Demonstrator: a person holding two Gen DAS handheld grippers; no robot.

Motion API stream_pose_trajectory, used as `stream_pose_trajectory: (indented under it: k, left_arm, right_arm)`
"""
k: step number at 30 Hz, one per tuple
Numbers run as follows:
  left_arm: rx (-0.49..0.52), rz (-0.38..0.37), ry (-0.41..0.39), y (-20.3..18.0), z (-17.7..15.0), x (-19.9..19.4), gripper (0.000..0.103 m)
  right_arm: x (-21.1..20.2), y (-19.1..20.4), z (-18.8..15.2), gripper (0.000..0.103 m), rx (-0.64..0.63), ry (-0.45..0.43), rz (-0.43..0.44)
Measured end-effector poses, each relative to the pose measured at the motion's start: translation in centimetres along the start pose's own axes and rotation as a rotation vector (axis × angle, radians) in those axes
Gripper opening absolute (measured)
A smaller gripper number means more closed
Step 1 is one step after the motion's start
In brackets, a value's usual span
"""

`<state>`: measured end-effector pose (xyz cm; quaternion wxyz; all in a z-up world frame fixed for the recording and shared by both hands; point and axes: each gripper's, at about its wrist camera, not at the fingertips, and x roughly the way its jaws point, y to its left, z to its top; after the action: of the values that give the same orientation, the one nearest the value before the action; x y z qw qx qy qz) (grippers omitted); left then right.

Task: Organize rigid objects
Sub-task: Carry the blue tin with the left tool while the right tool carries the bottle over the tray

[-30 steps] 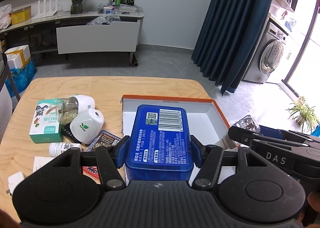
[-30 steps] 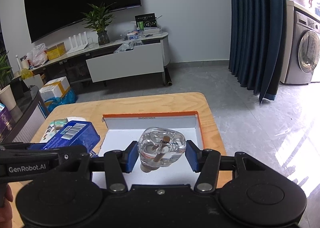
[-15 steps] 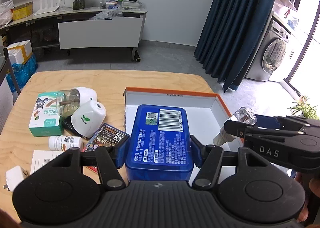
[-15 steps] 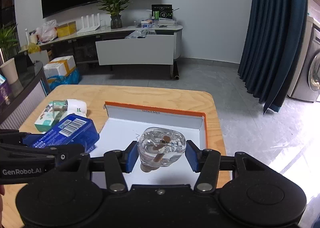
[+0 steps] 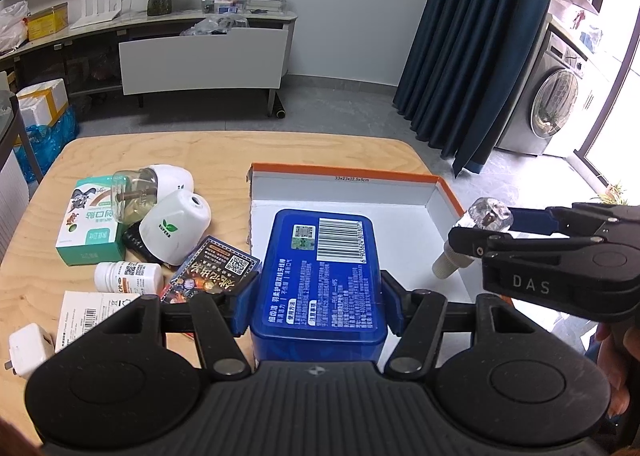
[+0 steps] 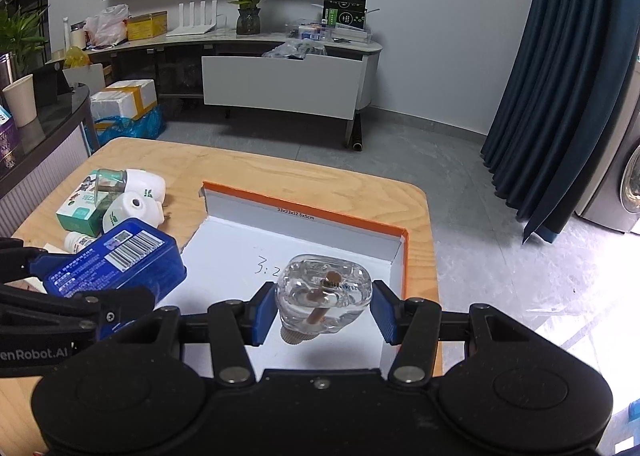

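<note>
My left gripper [image 5: 318,306] is shut on a blue tin [image 5: 320,280] with a barcode on its upturned face, held above the near left part of a white tray with an orange rim [image 5: 344,176]. The same blue tin [image 6: 116,256] shows at the left of the right wrist view. My right gripper [image 6: 324,314] is shut on a clear bottle [image 6: 324,292] with a brown wick inside, held over the tray's floor [image 6: 240,256]. In the left wrist view the clear bottle [image 5: 486,214] hangs tilted beside the tray's right wall.
On the wooden table [image 5: 208,152] left of the tray lie a green-and-white box [image 5: 90,224], two white plug-in units [image 5: 176,224], a white pill bottle [image 5: 128,276], a dark printed card [image 5: 212,268], a white charger [image 5: 26,348] and a label sheet [image 5: 86,308].
The right gripper with the clear bottle has rolled and lifted a little beside the tray's right wall. The left gripper and blue tin have hardly moved.
</note>
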<state>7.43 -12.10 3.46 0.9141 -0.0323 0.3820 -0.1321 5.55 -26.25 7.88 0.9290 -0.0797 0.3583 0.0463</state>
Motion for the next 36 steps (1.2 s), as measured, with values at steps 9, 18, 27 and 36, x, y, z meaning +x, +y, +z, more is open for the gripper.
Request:
stream_pose_trajectory:
  k: [9, 18, 27, 36]
  left_arm:
    - [0.021, 0.004, 0.000, -0.1, 0.5, 0.8, 0.062]
    - [0.022, -0.007, -0.005, -0.2, 0.9, 1.2, 0.062]
    - [0.023, -0.012, -0.007, -0.4, 1.3, 1.6, 0.062]
    - [0.038, -0.019, -0.007, -0.8, 1.6, 2.0, 0.062]
  right_arm:
    - [0.7, -0.7, 0.2, 0.062, 0.037, 0.004, 0.010]
    - [1.0, -0.8, 0.5, 0.062, 0.048, 0.000, 0.001]
    - [1.4, -1.1, 0.7, 0.062, 0.061, 0.001, -0.008]
    - [1.6, -1.1, 0.6, 0.062, 0.065, 0.003, -0.008]
